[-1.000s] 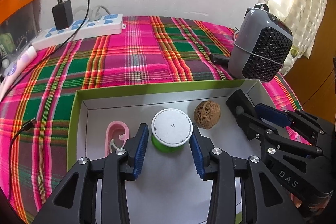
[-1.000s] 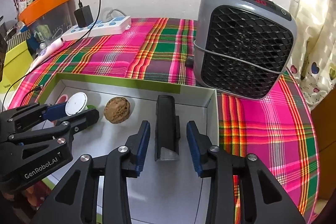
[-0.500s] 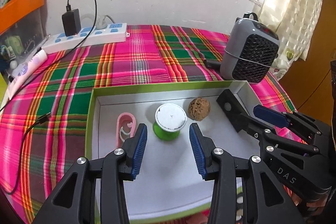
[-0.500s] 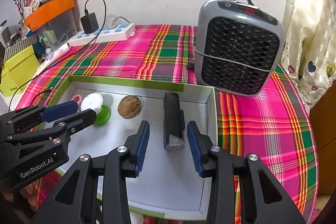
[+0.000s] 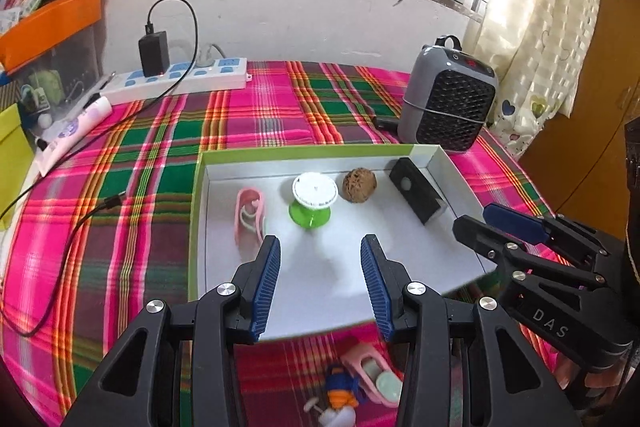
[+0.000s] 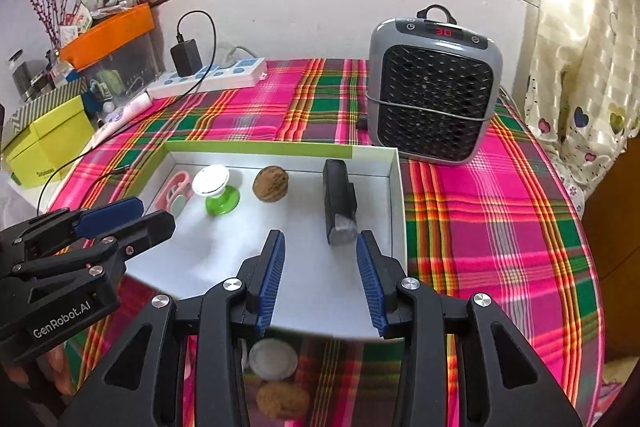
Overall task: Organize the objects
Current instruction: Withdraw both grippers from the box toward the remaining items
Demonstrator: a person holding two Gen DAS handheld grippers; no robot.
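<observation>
A shallow green-rimmed box [image 5: 304, 151] [image 6: 256, 148] lies on the plaid cloth. Inside it stand a pink clip [image 5: 250, 213] [image 6: 176, 193], a white-topped green spool [image 5: 313, 197] [image 6: 216, 193], a walnut [image 5: 359, 185] [image 6: 270, 183] and a black block [image 5: 416, 193] [image 6: 339, 203]. My left gripper [image 5: 320, 283] is open over the box's near floor, nothing between its fingers. My right gripper [image 6: 320, 281] is open too, just short of the black block. Each gripper shows at the edge of the other's view, the right gripper [image 5: 496, 227] and the left gripper [image 6: 136, 217].
A grey heater [image 6: 434, 91] [image 5: 450, 99] stands behind the box on the right. A power strip [image 5: 176, 83] with a black charger lies at the back left, its cable [image 5: 80, 223] trailing forward. A second pink clip [image 5: 374, 373], a blue-orange toy [image 5: 340, 389], a white disc [image 6: 274, 357] and a walnut [image 6: 282, 399] lie below the grippers.
Both grippers have pulled back and up from the box; the spool and the black block, once between the fingers, now lie ahead of them. Loose items came into view below.
</observation>
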